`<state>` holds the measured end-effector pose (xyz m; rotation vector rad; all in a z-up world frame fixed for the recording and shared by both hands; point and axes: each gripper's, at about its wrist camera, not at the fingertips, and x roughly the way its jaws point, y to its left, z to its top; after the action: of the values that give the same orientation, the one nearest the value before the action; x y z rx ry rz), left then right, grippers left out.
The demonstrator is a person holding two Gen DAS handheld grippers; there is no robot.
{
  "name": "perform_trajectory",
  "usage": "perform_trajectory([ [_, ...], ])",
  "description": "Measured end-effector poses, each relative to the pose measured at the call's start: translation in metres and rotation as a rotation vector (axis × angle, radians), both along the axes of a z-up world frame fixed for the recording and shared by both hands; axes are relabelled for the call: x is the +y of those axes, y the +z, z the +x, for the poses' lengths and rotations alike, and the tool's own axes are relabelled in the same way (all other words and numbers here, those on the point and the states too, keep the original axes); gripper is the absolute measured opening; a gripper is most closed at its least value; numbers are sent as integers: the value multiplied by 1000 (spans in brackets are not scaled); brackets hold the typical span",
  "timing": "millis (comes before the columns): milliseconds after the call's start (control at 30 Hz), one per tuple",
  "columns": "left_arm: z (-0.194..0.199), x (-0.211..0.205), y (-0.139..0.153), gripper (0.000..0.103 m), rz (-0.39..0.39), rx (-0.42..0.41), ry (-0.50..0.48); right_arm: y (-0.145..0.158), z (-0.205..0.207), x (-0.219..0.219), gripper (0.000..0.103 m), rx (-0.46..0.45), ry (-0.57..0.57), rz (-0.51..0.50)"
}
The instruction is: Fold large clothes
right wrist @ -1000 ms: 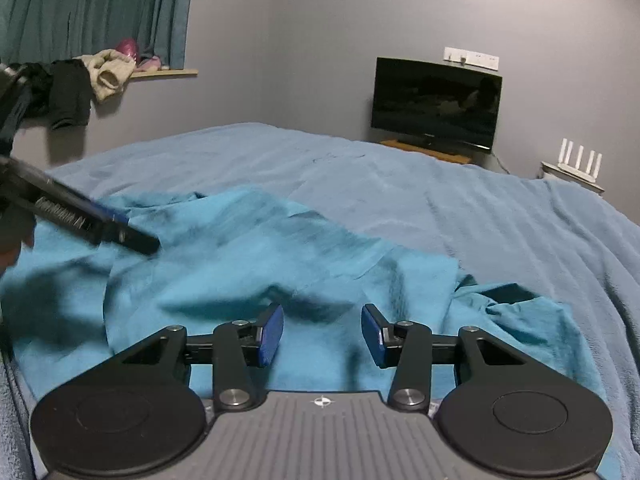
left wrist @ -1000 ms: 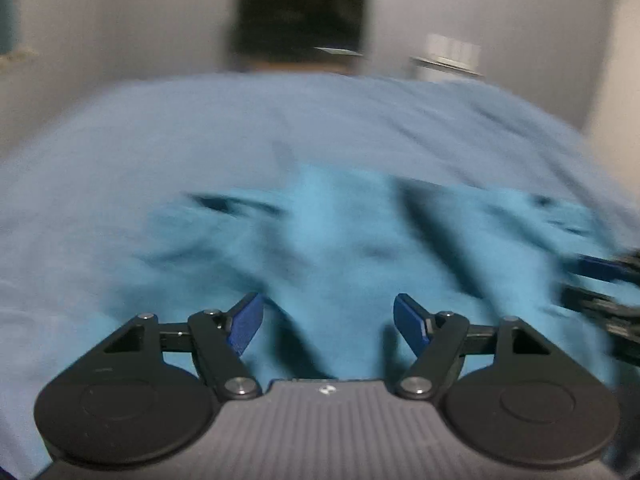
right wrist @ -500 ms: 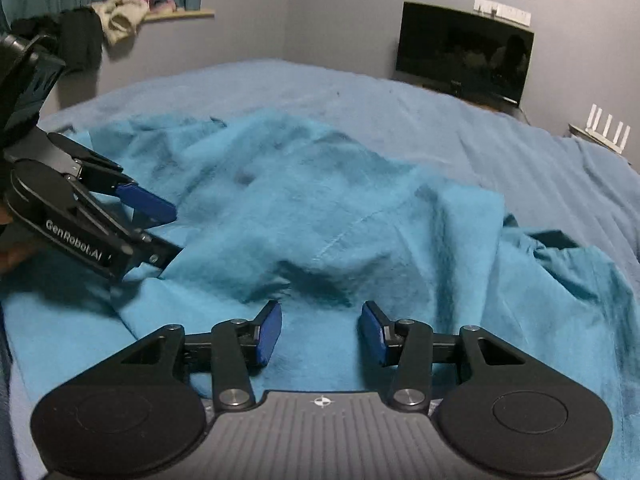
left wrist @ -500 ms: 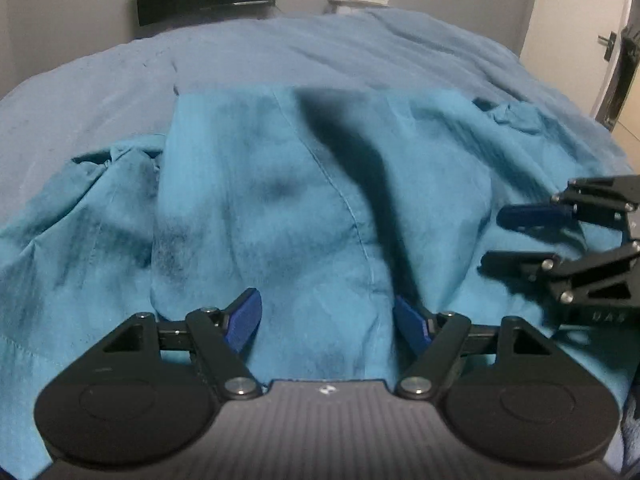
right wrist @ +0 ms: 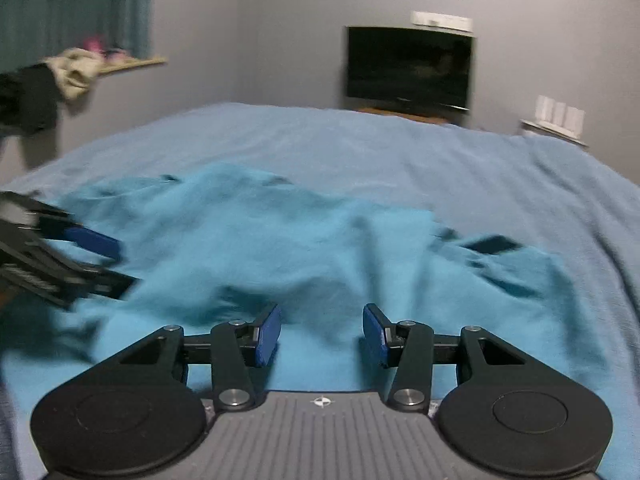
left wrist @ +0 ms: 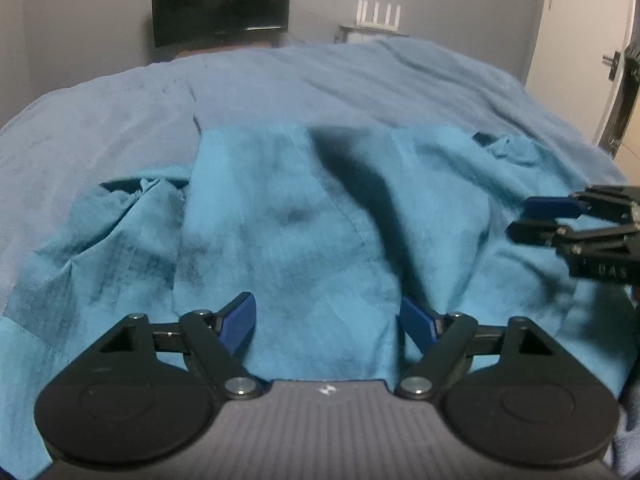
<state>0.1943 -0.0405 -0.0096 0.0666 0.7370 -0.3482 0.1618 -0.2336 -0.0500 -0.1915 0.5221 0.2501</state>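
The teal garment (left wrist: pixel 304 240) lies rumpled on the bed (left wrist: pixel 360 80). The left tool (left wrist: pixel 328 316) is opening, cloth between its fingers unpinched; the right tool (right wrist: pixel 320 334) is closing on nothing. It looks light, limp, best taken by the near hem.

The left gripper (left wrist: pixel 327 320) is being lowered toward the teal garment (left wrist: pixel 304 240), its jaws opening with cloth below them. The right gripper (right wrist: pixel 320 336), at three o'clock in the left view, is being closed slightly over the garment's near edge.
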Motion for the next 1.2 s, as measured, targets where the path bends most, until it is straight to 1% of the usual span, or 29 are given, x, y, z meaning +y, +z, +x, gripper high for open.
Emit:
perform_trajectory([
  [67, 7, -1, -12, 79, 16, 37, -4, -11, 8, -4, 37, 39, -39, -44],
  [133, 12, -3, -19, 80, 40, 51, -17, -25, 14, -3, 37, 61, -47, -93],
  [200, 12, -4, -21, 81, 59, 42, -28, -29, 17, -1, 38, 60, -48, -110],
  [367, 11, -2, -23, 82, 54, 35, -30, -29, 13, 0, 42, 44, -52, -118],
  [500, 11, 0, -25, 82, 44, 30, -25, -29, 7, 4, 44, 21, -54, -143],
  [633, 0, 4, -24, 82, 40, 16, 2, -29, 4, 3, 45, 20, -69, -134],
  [700, -8, 8, -19, 82, 35, -2, 35, -30, 2, 1, 46, 25, -85, -119],
  [767, -23, 13, -10, 82, 14, -48, 77, -30, -1, 0, 46, 30, -107, -105],
  [800, -33, 15, -2, 82, -8, -85, 91, -29, -3, 0, 48, 31, -118, -98],
  [867, -52, 16, 13, 82, -67, -126, 75, -26, -8, -2, 53, 33, -155, -73],
  [933, -67, 13, 21, 82, -136, -115, 22, -19, -17, -6, 54, 40, -163, -2],
  [967, -73, 7, 22, 82, -154, -86, -16, -16, -23, -6, 57, 41, -153, 26],
  [1000, -77, 1, 20, 82, -147, -61, -40, -13, -28, -6, 58, 39, -143, 39],
  [1033, -82, -8, 16, 82, -115, -43, -57, -12, -33, -4, 59, 34, -131, 39],
  [1100, -88, -29, 4, 82, 2, -9, -90, -12, -41, 3, 61, 36, -111, 13],
  [1133, -89, -40, -3, 82, 74, 0, -108, -14, -42, 6, 63, 49, -114, -11],
  [1167, -91, -48, -9, 82, 137, 3, -117, -18, -41, 9, 64, 80, -129, -37],
  [1200, -91, -55, -12, 82, 186, 4, -118, -21, -39, 9, 64, 109, -140, -42],
])
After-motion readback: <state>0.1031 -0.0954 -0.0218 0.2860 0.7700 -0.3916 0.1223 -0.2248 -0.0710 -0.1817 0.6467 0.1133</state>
